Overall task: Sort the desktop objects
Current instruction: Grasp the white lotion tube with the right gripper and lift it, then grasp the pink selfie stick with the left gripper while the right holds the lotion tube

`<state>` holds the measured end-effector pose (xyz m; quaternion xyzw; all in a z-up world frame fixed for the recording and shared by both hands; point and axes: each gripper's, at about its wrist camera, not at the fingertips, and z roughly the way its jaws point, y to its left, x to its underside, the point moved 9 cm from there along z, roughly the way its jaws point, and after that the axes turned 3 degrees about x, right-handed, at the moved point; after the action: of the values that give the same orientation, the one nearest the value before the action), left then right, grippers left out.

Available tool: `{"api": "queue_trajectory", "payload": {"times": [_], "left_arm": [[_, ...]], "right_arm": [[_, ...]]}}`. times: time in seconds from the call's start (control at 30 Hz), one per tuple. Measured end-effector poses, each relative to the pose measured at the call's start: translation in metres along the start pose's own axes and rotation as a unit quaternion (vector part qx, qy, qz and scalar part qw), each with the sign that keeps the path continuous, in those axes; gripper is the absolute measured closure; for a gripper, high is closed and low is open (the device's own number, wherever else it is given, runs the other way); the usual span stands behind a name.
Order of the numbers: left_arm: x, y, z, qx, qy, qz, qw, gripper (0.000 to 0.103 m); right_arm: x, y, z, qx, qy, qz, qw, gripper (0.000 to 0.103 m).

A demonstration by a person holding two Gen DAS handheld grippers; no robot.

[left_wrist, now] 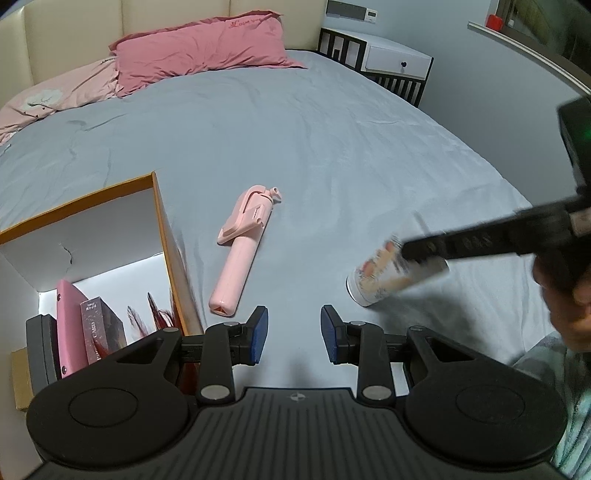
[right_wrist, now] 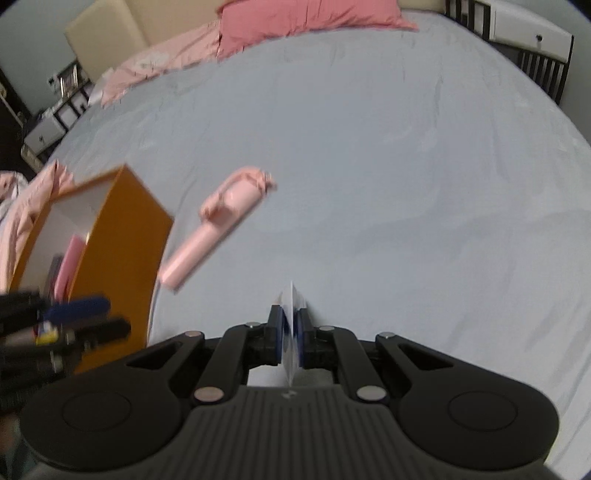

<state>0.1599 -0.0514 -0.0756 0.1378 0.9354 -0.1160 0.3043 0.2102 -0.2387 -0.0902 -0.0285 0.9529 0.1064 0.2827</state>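
A home bedroom. A wide bed [left_wrist: 295, 140] under a pale blue-grey sheet fills both views, with a pink pillow [left_wrist: 199, 55] bearing stitched lettering propped against a cream padded headboard [left_wrist: 129, 26]. A pink patterned quilt [left_wrist: 48, 99] lies bunched at the far left. Beside the bed stands a white nightstand [left_wrist: 397, 61] with a dark knob and dark slatted sides. A wall control panel [left_wrist: 351, 9] hangs above it, and a window sill [left_wrist: 524, 48] carries a small red object.

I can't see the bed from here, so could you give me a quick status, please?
Left gripper open, empty. Right gripper shut on white card. Pink selfie stick lies beside orange box.
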Motion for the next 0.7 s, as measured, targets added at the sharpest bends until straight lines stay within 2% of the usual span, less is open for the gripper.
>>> {"api": "queue_trajectory", "payload": {"times": [0.13,0.33,0.43,0.53,0.7], "left_arm": [[-0.001,0.002,0.004,-0.006,0.005,0.002,1.0000,0.068],[-0.002,0.008,0.015,-0.015,0.014,0.009,0.9998,0.068],[-0.004,0.010,0.021,-0.018,0.018,0.013,0.9996,0.068],[-0.007,0.013,0.026,-0.024,0.022,0.020,0.9993,0.068],[-0.011,0.018,0.037,-0.033,0.041,0.034,0.9980,0.068]], "right_arm": [[-0.010,0.007,0.004,0.003,-0.035,-0.007,0.999,0.095],[-0.007,0.005,0.008,0.045,-0.078,-0.048,0.995,0.093],[-0.004,0.003,0.010,0.034,-0.088,-0.048,0.994,0.091],[-0.002,0.002,0.019,0.026,-0.077,-0.042,0.996,0.088],[-0.004,-0.003,0.013,0.012,-0.087,-0.020,0.996,0.089]]}}
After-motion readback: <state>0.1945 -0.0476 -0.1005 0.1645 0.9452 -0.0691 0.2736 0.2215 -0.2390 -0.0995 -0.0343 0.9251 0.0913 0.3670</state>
